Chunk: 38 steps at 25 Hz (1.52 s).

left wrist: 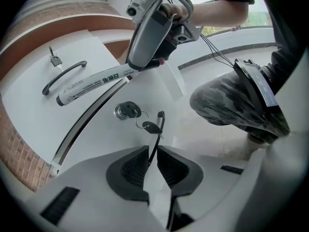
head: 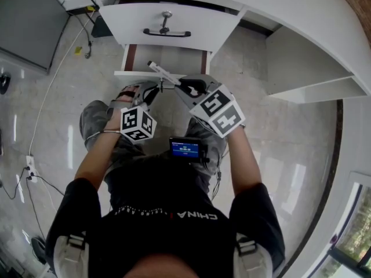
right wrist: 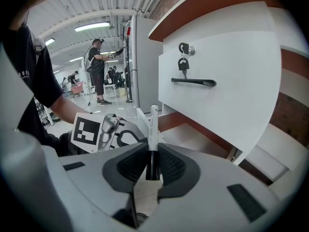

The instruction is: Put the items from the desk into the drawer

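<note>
Right gripper (right wrist: 153,150) pinches the marker (right wrist: 153,124) by its black cap, white barrel poking ahead toward the open drawer (right wrist: 193,137); left gripper (left wrist: 153,152), just beside, is clamped on that drawer's thin handle (left wrist: 159,121)

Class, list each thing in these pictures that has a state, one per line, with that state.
Lower drawer: pulled open.
Upper drawer: key in its lock.
Marker: held, pointing over the open drawer.
Left claw: shut on the lower drawer's handle.
Right claw: shut on the marker.
</note>
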### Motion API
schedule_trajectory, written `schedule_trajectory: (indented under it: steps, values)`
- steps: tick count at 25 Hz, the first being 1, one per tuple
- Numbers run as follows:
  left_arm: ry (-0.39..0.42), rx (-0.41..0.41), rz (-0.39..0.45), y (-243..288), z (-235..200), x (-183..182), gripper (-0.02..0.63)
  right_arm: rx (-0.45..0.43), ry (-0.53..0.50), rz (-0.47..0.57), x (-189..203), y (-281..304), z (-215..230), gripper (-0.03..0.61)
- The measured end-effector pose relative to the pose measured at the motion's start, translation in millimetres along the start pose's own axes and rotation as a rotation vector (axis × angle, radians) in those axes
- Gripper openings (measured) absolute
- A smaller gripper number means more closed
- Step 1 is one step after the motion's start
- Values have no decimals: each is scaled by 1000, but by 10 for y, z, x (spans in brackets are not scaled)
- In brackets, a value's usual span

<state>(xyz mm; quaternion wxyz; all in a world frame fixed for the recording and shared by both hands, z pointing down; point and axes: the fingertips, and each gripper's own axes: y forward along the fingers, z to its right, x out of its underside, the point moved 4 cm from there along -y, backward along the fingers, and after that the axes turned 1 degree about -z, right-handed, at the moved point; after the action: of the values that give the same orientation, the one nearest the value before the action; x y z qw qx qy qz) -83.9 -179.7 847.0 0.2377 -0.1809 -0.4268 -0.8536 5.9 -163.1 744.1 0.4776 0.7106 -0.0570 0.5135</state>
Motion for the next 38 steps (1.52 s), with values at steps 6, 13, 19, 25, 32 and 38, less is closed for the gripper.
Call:
schedule_trajectory:
  steps: [6,13,19,25,32,38]
  values:
    - [5,74,-36,28,68,36,46,9,-28,-12,-96,-17,83,74]
    - [12,60,-37,69,163,86,45,0,-72,-55,-128,50,197,74]
    - [-7,57,-22,76,167,90,46,-36,-127,-99,-133,189,312,74]
    - [-15,55,-17,73,165,91,46,-102,-177,-152,-92,403,403,74]
    - [-24,54,-12,75,158,96,46,-156,-243,-174,-49,604,475,74]
    - [-33,56,-4,83,156,105,46,-183,-305,-216,-17,692,532,74]
